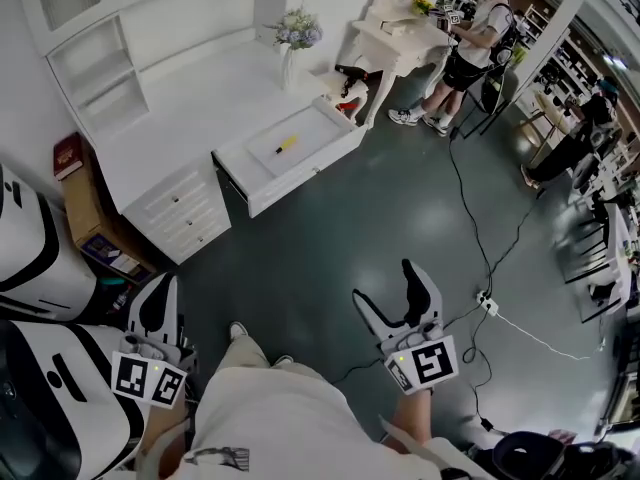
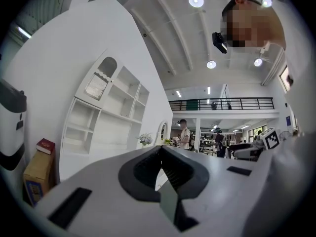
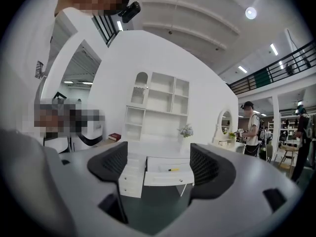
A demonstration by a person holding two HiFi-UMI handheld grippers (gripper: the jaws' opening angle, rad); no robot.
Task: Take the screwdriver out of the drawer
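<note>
A yellow-handled screwdriver (image 1: 287,145) lies in the pulled-out white drawer (image 1: 262,174) of the desk, far ahead of me. Through the right gripper view the screwdriver (image 3: 173,170) shows small inside the drawer (image 3: 168,177), framed between the jaws. My right gripper (image 1: 385,293) is low over the grey floor, well short of the drawer, open with nothing between its fingers. My left gripper (image 1: 160,308) is at my left side, beside a white machine, with its jaws shut on nothing. In the left gripper view its pads (image 2: 161,168) meet.
The white desk (image 1: 180,108) has shelves above and a stack of small drawers (image 1: 185,213). A flower vase (image 1: 292,53) stands on it. A person (image 1: 470,43) stands by a vanity table at the back right. A cable and power strip (image 1: 487,305) lie on the floor. A cardboard box with a red book (image 1: 67,155) is at left.
</note>
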